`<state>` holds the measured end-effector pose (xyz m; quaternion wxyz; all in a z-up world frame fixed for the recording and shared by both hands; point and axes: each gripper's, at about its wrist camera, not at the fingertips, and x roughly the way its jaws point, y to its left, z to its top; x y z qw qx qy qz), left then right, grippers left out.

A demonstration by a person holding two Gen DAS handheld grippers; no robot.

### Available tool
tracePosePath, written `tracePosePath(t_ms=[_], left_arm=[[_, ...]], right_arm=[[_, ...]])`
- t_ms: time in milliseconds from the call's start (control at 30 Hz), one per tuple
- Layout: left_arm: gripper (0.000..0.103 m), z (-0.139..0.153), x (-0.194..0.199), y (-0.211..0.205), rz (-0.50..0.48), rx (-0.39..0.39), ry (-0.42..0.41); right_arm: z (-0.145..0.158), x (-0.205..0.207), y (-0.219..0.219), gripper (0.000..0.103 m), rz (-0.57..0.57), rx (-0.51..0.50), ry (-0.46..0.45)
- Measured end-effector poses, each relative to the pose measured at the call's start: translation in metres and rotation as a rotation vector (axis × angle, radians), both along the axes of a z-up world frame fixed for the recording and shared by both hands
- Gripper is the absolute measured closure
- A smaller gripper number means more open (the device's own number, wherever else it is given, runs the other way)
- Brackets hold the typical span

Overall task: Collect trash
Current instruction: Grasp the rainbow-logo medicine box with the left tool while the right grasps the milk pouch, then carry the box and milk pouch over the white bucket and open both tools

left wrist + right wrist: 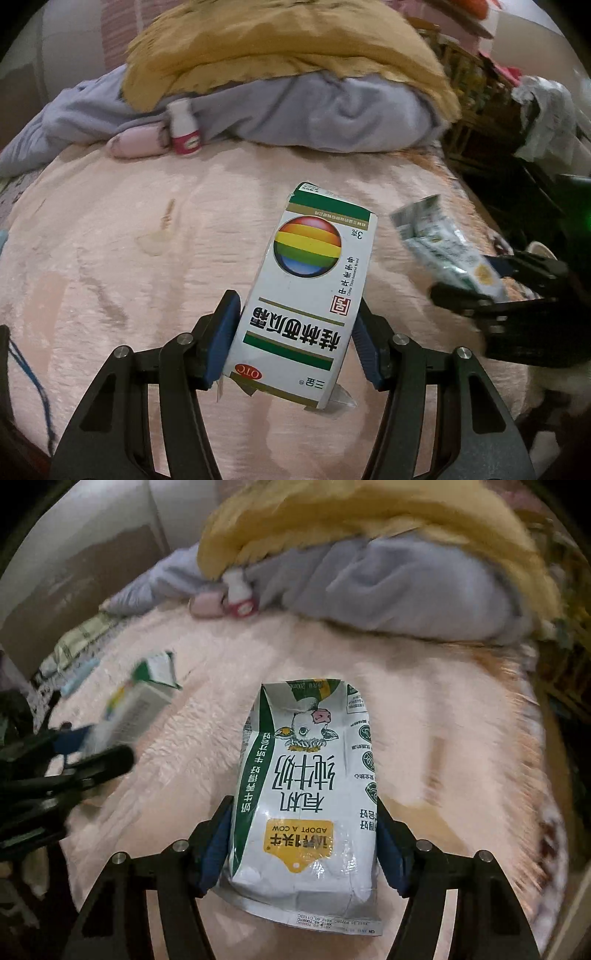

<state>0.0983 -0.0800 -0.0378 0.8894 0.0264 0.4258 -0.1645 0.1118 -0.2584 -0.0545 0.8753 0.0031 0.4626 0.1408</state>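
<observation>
In the left wrist view my left gripper (295,306) is shut on a white medicine box (310,280) with green stripes and a rainbow ball, its blue pads (221,332) pressing on both sides. The box hangs over a pink bedspread (110,258). In the right wrist view my right gripper (303,805) is shut on a white-and-green milk carton (306,775) with a cow picture. Each view shows the other gripper blurred at its edge: the right gripper (469,277) with the carton (439,240), and the left gripper (96,746) with the box (140,705).
A small white bottle with a pink label (183,129) stands at the back of the bed beside a pink object (136,142). Behind them lie a grey garment (295,110) and a yellow blanket (277,40). Dark shelving with crumpled white plastic (543,118) stands at the right.
</observation>
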Motion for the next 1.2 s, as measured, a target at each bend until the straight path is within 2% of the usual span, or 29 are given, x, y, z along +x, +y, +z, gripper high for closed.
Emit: tracePosePath(t_ms=[133, 333, 600, 967, 1200], left_arm=[[0.046, 0.007, -0.014, -0.044, -0.065, -0.014, -0.010], [0.046, 0.019, -0.033, -0.110, -0.162, -0.025, -0.036], [0.046, 0.028, -0.056, -0.186, -0.271, -0.038, -0.048], [0.046, 0.029, -0.069, -0.277, -0.429, -0.080, -0.019], [0.045, 0.020, -0.066, -0.322, -0.509, -0.118, 0.045]], right_arm=[[0.020, -0.043, -0.048, 0.036, -0.083, 0.034, -0.036], [0.031, -0.097, -0.114, 0.036, -0.212, 0.039, -0.068], [0.038, -0.149, -0.189, 0.036, -0.375, 0.043, -0.087], [0.032, -0.181, -0.271, 0.035, -0.587, 0.052, -0.083], [0.025, -0.185, -0.310, 0.035, -0.683, 0.067, -0.065]])
